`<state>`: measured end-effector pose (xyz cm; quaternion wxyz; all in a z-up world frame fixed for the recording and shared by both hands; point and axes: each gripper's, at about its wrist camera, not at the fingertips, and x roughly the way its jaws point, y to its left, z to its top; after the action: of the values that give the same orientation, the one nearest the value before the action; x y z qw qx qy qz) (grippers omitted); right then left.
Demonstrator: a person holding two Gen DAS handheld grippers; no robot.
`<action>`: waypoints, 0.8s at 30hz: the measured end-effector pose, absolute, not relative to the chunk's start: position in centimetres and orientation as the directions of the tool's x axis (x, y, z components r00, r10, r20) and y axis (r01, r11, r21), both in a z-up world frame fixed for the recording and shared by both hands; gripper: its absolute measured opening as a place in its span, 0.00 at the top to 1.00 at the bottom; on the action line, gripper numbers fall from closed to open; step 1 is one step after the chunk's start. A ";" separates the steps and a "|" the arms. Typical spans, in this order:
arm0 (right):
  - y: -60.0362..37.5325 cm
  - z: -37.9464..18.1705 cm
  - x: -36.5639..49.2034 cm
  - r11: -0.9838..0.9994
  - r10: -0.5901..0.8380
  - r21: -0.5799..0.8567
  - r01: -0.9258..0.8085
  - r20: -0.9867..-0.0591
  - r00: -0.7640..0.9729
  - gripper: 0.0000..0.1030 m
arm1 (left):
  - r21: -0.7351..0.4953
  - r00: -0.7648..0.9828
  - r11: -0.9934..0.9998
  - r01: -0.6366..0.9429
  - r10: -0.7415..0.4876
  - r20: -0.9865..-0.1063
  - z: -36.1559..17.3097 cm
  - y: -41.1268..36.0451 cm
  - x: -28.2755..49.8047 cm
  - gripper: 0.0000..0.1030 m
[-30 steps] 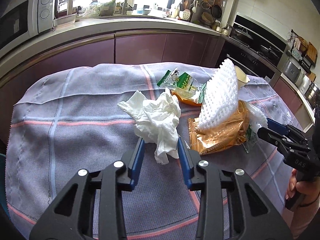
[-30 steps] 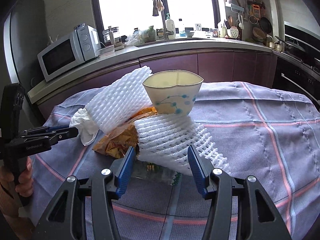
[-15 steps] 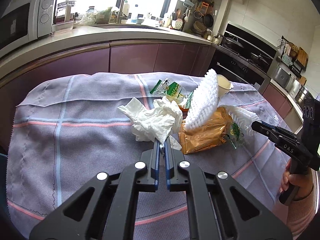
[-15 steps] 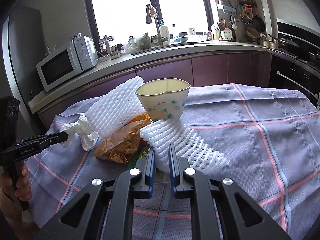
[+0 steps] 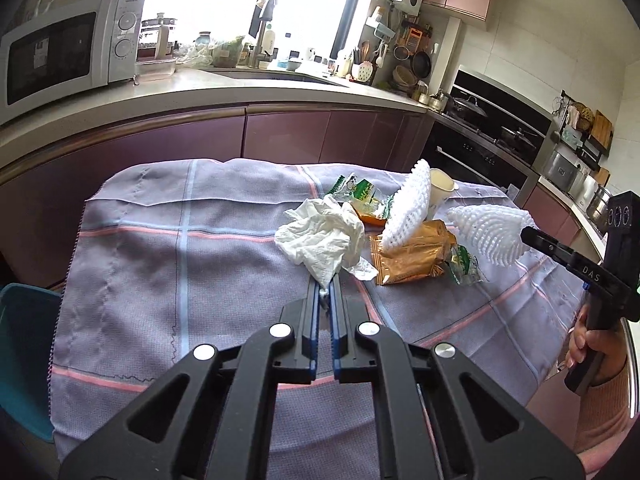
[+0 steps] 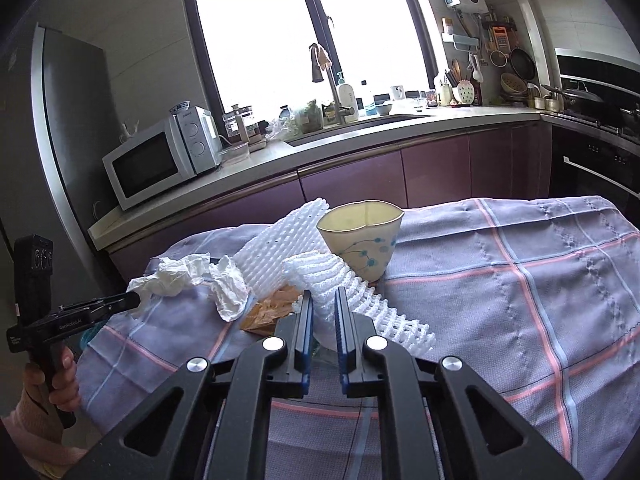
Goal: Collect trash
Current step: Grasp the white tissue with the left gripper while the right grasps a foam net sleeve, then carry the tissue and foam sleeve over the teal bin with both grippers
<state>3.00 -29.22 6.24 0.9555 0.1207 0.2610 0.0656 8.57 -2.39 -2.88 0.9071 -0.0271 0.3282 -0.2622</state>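
Left wrist view: looks forward along its fingers over the checked tablecloth (image 5: 160, 240), close to the trash pile, facing the counter and oven wall. Right wrist view: sits on the pile's opposite side, equally close, facing the window and microwave (image 6: 160, 160). Shared: crumpled tissue (image 5: 320, 236) (image 6: 192, 276), cup (image 6: 360, 240), counter; each shows the other's gripper.
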 end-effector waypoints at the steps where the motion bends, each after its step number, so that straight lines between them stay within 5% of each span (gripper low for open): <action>1: -28.7 6.5 2.8 0.959 0.210 0.268 -0.089 -0.467 0.859 0.91 | -0.219 0.652 0.863 0.455 -0.491 -0.578 -2.7 -2.0 8.3 0.95; 24: -13.5 7.5 5.7 0.820 0.572 0.310 -0.480 -0.419 0.705 0.91 | -0.205 0.764 0.930 0.304 -0.367 -0.530 -1.2 7.2 2.8 0.95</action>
<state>5.69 -13.49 7.52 0.9191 0.0892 0.2558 0.2862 2.82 7.23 -1.23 0.9377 -0.0535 0.2931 -0.1790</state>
